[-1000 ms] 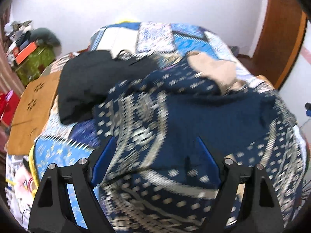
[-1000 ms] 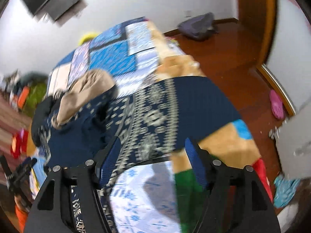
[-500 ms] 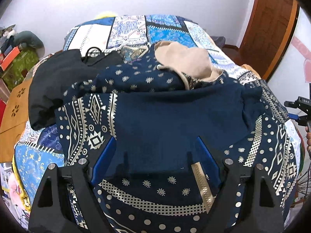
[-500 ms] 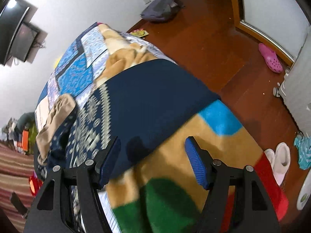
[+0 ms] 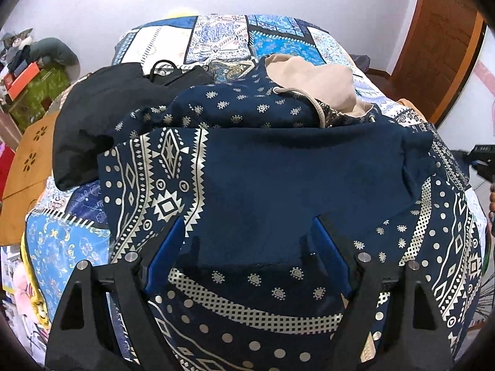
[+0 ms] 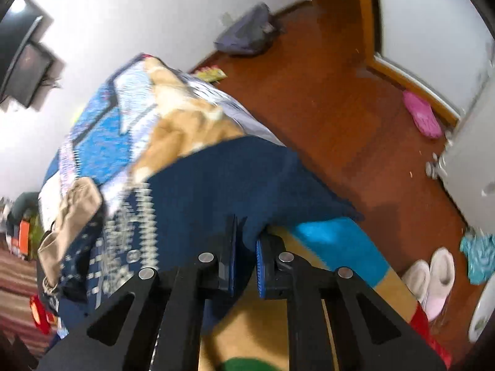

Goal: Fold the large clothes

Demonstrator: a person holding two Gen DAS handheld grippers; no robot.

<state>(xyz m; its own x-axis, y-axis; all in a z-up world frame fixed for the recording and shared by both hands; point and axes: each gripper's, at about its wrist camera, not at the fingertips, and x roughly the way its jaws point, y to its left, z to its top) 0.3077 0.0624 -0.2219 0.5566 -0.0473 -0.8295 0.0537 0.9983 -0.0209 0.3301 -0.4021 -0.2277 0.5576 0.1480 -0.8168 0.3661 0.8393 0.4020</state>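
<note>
A large navy garment with silver-white patterns (image 5: 278, 170) lies spread over the bed, its plain inner side folded across the middle. My left gripper (image 5: 249, 225) hovers open above the near fold edge, and its blue pads touch no cloth. In the right wrist view the same navy garment (image 6: 222, 179) hangs over the bed's corner. My right gripper (image 6: 247, 232) is shut on its lower edge, with a pinch of navy cloth between the pads.
A beige garment (image 5: 312, 80) and a black garment (image 5: 102, 108) lie behind the navy one on the patchwork quilt (image 5: 216, 37). A tan, blue and green blanket (image 6: 334, 238) lies under the corner. White slippers (image 6: 433, 278) and a pink shoe (image 6: 422, 117) sit on the wooden floor.
My right gripper dropped to the navy garment's edge, rolled and closed its jaws on the cloth. My left gripper drew slightly nearer the fold and stayed open.
</note>
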